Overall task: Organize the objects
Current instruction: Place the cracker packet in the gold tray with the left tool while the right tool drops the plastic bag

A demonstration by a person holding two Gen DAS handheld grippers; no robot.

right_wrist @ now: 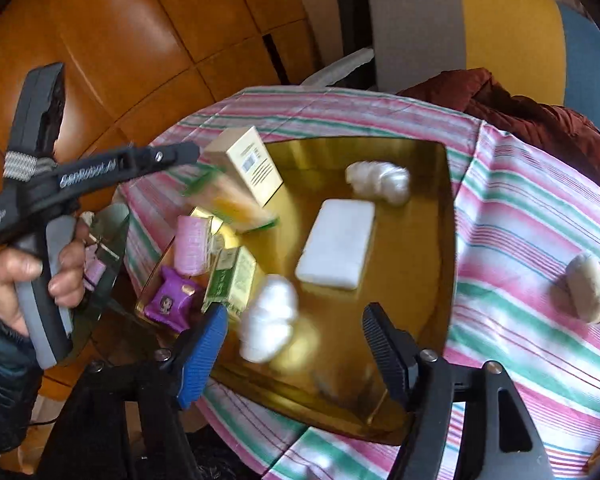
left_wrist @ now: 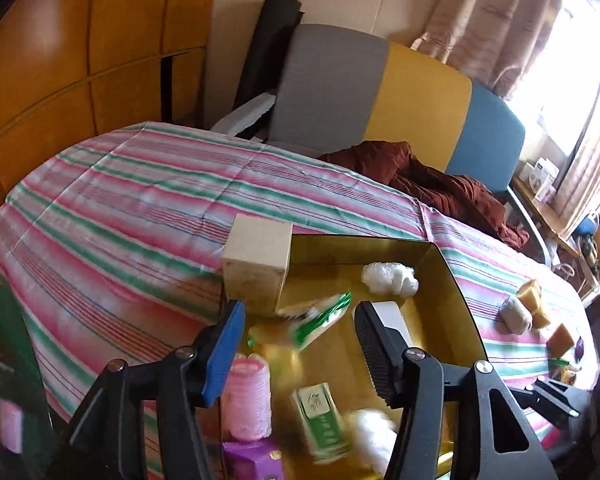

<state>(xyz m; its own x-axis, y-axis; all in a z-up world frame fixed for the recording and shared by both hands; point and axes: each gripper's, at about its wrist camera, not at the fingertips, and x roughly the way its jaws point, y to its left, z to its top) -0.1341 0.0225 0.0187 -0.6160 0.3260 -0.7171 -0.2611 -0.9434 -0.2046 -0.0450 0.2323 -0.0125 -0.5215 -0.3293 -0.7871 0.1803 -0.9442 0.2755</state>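
Note:
A gold tray (right_wrist: 420, 168) lies on the striped tablecloth (right_wrist: 520, 216). In it lie a white block (right_wrist: 336, 244), two white wads (right_wrist: 380, 178), a pink roll (right_wrist: 194, 244), a purple box (right_wrist: 172, 300), a green-and-white pack (right_wrist: 232, 276) and a cream box (right_wrist: 248, 160). A blurred green-edged packet (left_wrist: 320, 318) lies just beyond my open, empty left gripper (left_wrist: 300, 320), over the tray's (left_wrist: 456, 280) left part. My right gripper (right_wrist: 296, 338) is open and empty above the tray's near edge, by a white wad (right_wrist: 268, 320). The left gripper also shows in the right wrist view (right_wrist: 188, 152), jaw opening unclear there.
A grey roll (right_wrist: 590, 288) and tan blocks (left_wrist: 534, 300) lie on the cloth right of the tray. A chair (left_wrist: 380, 96) with a dark red garment (left_wrist: 440, 184) stands behind the table. Wooden cabinets (left_wrist: 60, 60) are at left.

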